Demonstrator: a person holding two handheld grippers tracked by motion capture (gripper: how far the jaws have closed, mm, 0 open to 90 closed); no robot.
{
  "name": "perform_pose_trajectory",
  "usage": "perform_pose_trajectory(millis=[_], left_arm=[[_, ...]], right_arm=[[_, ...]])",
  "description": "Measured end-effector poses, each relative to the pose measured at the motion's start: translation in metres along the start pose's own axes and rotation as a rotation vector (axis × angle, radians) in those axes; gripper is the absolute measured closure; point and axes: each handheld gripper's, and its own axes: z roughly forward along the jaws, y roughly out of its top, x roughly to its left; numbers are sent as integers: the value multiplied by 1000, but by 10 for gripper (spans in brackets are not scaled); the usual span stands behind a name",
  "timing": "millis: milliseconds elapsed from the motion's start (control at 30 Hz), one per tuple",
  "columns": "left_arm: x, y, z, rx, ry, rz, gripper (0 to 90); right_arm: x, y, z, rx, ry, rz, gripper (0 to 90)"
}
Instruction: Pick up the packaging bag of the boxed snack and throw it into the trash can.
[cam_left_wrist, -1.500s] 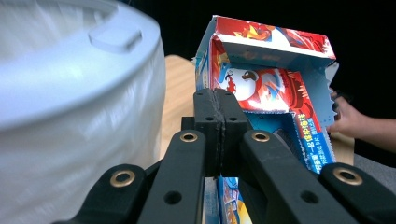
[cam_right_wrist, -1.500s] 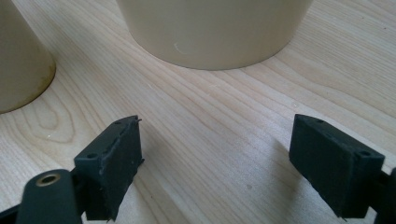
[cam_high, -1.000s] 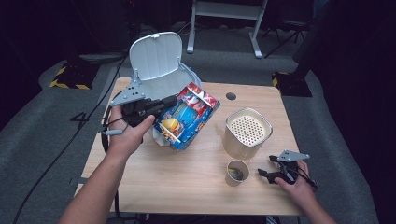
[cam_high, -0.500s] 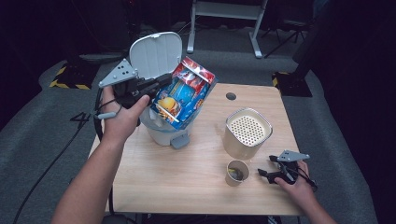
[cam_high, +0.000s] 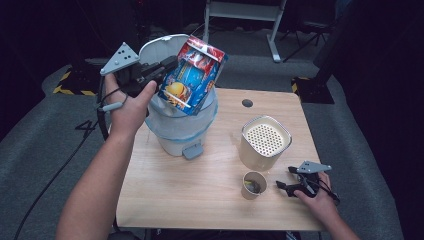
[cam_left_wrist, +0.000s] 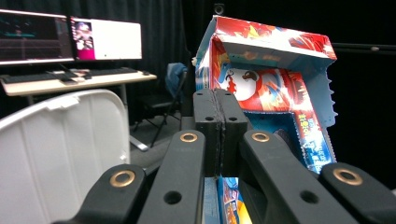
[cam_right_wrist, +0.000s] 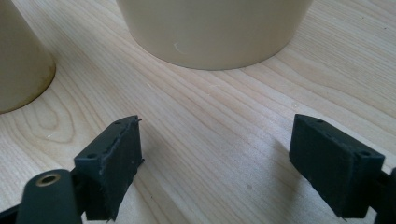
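My left gripper (cam_high: 167, 66) is shut on the edge of a red and blue printed carton (cam_high: 192, 80) and holds it tilted in the air over the open white pedal bin (cam_high: 182, 135). In the left gripper view the jaws (cam_left_wrist: 220, 121) are pressed together on a thin flap, and the carton (cam_left_wrist: 275, 88) rises behind them with its open end up. My right gripper (cam_high: 287, 182) rests on the table at the front right, open, with bare wood between its jaws (cam_right_wrist: 217, 158).
The bin's lid (cam_high: 155, 47) stands raised behind the carton and appears as a white lid (cam_left_wrist: 60, 140) at the left. A cream perforated container (cam_high: 265, 142) and a small paper cup (cam_high: 254, 185) stand on the wooden table (cam_high: 200, 205) near the right gripper.
My left hand has lifted the carton up and back, from just above the bin's mouth to higher in front of the lid. The right gripper has stayed still.
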Motion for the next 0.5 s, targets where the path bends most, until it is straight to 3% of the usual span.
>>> perform_pose_trajectory(millis=[200,500], left_arm=[[13,7,7,-45,49,-17,892],[27,9,18,-56,100,-16,891]], right_arm=[[0,0,0,0,0,0,171],[0,0,0,-1,2,1,171]])
